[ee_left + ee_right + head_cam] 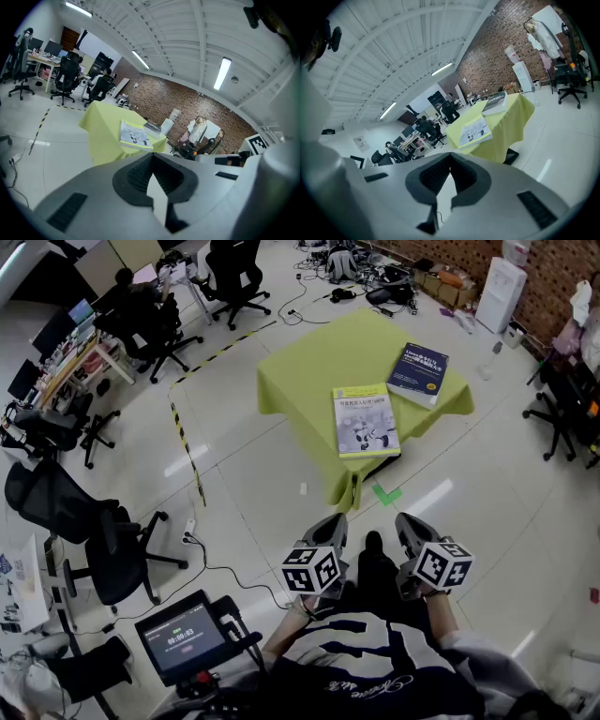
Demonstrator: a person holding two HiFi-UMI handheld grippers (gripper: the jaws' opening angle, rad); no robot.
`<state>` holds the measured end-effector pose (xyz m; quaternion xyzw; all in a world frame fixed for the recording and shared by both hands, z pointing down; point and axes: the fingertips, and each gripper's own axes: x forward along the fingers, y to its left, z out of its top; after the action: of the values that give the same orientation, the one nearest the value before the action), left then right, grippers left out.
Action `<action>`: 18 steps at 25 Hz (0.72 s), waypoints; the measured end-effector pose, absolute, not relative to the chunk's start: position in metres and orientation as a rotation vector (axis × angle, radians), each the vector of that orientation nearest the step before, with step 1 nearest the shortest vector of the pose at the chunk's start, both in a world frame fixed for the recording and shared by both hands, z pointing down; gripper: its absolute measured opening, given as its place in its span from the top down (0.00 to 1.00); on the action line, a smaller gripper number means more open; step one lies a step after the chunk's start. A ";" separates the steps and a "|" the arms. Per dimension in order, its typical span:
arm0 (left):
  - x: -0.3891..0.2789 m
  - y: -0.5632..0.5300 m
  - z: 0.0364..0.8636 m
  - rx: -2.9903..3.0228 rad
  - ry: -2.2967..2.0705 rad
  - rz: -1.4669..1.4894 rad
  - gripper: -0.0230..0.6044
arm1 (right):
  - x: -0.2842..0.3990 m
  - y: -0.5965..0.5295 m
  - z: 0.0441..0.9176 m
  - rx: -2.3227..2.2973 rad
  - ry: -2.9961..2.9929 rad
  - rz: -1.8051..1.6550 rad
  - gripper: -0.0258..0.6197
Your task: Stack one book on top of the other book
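**Before any reach begins, nothing is stacked yet**

As the person stands back from the table [300, 381], left tongs [330, 524] and right tongs [405, 521] sit at the waist, closed on nothing, likely because the books are out of reach. Each gripper view confirms it. Farther off, the pale book [365, 420] lies near the table's front edge, the blue book [418, 373] just behind, unstacked. Only the head view shows their gap.

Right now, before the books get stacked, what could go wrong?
The pale book lies at the near edge of the tablecloth, so a clumsy grab might push it off. The blue book sits close to the right edge too. The tablecloth could also slide under either book.
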<state>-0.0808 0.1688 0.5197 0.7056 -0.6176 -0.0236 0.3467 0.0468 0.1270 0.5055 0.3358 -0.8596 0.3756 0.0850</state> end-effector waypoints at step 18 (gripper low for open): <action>-0.104 0.016 0.540 1.714 -1.697 -0.005 0.96 | 0.037 -0.058 0.593 0.770 -2.406 1.286 0.74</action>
<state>-0.1038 0.0161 0.5399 0.6640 -0.6571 -0.0019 0.3568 0.0366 -0.0583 0.5926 0.2685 -0.8387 0.4484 0.1530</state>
